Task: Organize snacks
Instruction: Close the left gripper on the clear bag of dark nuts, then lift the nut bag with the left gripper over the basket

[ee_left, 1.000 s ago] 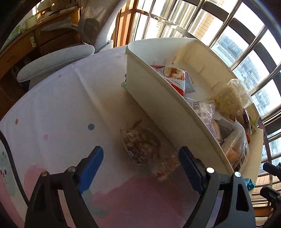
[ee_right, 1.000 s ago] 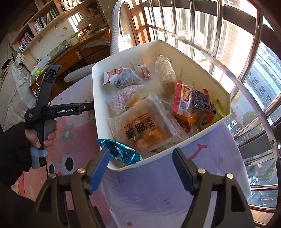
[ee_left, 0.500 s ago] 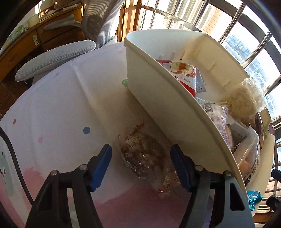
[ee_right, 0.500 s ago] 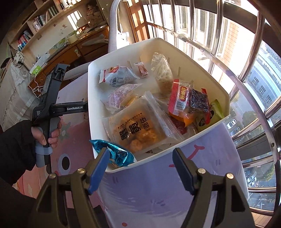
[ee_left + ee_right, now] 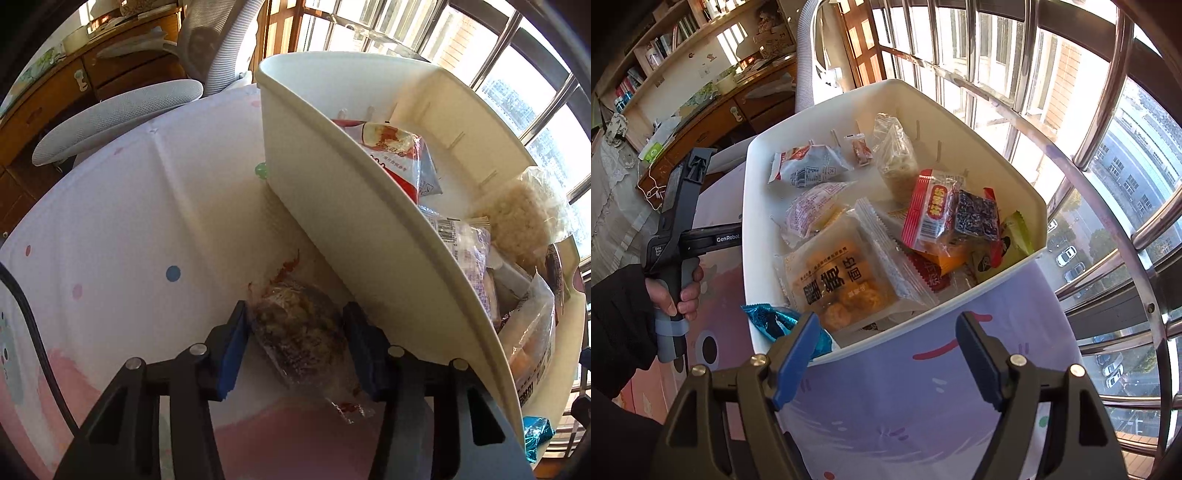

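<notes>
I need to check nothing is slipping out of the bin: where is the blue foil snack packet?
In the right wrist view the blue foil packet hangs over the white bin's near-left corner rim, just ahead of the right claw's left finger.

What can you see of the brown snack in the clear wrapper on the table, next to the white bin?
The brown snack is a dark, crumbly cake sealed in a clear, crinkled plastic wrapper with small red marks at both ends. It lies flat on the white and pink table cover, close beside the white bin. The left claw has its blue pads against both of its sides.
</notes>
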